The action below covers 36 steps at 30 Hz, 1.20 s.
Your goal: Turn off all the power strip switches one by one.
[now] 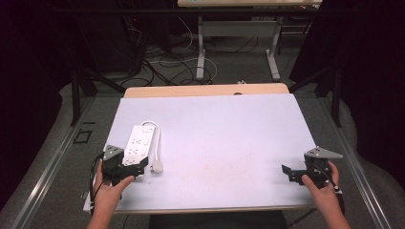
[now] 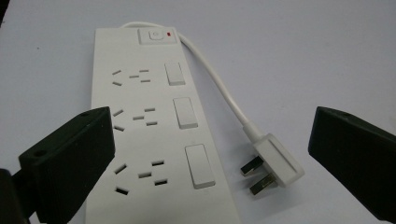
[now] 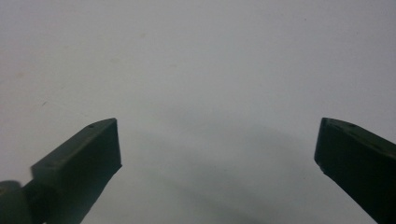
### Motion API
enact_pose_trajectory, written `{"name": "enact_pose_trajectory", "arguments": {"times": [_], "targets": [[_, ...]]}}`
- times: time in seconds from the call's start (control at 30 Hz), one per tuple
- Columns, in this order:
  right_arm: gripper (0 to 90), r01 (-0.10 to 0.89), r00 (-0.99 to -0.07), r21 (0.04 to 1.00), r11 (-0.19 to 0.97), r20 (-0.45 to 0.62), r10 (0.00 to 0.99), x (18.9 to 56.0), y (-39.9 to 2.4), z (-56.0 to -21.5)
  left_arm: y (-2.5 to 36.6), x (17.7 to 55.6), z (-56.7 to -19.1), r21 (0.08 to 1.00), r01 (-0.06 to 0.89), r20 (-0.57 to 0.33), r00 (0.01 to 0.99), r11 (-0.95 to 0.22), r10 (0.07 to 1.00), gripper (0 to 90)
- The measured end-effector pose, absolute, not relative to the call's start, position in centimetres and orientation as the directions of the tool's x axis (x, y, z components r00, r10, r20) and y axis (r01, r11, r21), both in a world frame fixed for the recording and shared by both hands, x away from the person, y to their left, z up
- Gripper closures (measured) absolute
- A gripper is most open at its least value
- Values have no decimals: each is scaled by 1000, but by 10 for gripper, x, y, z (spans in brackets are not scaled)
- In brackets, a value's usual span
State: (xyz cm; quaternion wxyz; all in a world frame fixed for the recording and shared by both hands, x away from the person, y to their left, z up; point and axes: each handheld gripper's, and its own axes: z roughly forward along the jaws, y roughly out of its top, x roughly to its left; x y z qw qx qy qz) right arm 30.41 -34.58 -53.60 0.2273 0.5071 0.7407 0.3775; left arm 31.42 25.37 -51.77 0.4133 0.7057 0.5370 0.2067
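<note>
A white power strip (image 1: pixel 137 144) lies flat on the left part of the pale surface (image 1: pixel 224 138), its length running from near to far. In the left gripper view the power strip (image 2: pixel 149 130) shows three socket groups, each with a white rocker switch to its right, and a main button with a small red light at the far end. Its white cord (image 1: pixel 155 136) leaves that far end, loops round the right side and comes back toward the near edge, ending in a flat white plug (image 1: pixel 157 166) that lies just beside the strip's near right corner. The plug (image 2: pixel 275 161) rests with its metal prongs pointing toward the strip, apart from it by a small gap.

The left claw (image 1: pixel 128 168) is at the strip's near end, jaws spread wide. In its own view the left claw (image 2: pixel 210 154) has one jaw over the strip's left edge and the other to the right of the plug, so strip and plug both sit between them; whether a jaw touches the strip cannot be told. The left hand (image 1: pixel 111 188) holds it from the near edge, forearm coming up from below.

The right claw (image 1: pixel 292 172) is well apart, near the right near corner, over bare surface, pointing left. Its jaws stand wide apart around nothing, as the right claw (image 3: pixel 217 149) shows in its own view. The right hand (image 1: pixel 325 188) grips it from behind.

Beyond the far edge, cables (image 1: pixel 167 67) lie on the floor around white table legs (image 1: pixel 200 47).
</note>
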Motion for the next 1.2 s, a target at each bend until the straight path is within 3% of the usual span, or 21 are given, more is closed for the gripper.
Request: {"name": "enact_pose_trajectory", "arguments": {"times": [0.03,0.2,0.23,0.3,0.67,1.03,1.2], "targets": [[0,582,-385,787,205,45,922,304,-346,-535,254,314,-516,809,582,-151,336,-79,930,47],[0,567,-386,798,204,39,922,303,-344,-535,252,317,-508,813,572,-124,350,-107,929,65],[0,565,-404,793,228,24,915,302,-343,-534,251,318,-507,813,571,-112,352,-118,929,120],[0,558,-400,797,231,14,917,302,-342,-535,250,321,-505,814,568,-111,358,-122,927,135],[0,558,-419,796,236,25,907,301,-341,-537,246,339,-491,799,579,-89,382,-162,920,168],[0,551,-413,801,233,19,911,300,-342,-538,251,357,-479,784,611,-169,381,-111,909,181],[0,554,-418,798,237,20,908,300,-340,-539,252,364,-474,781,614,-157,369,-113,916,191]]}}
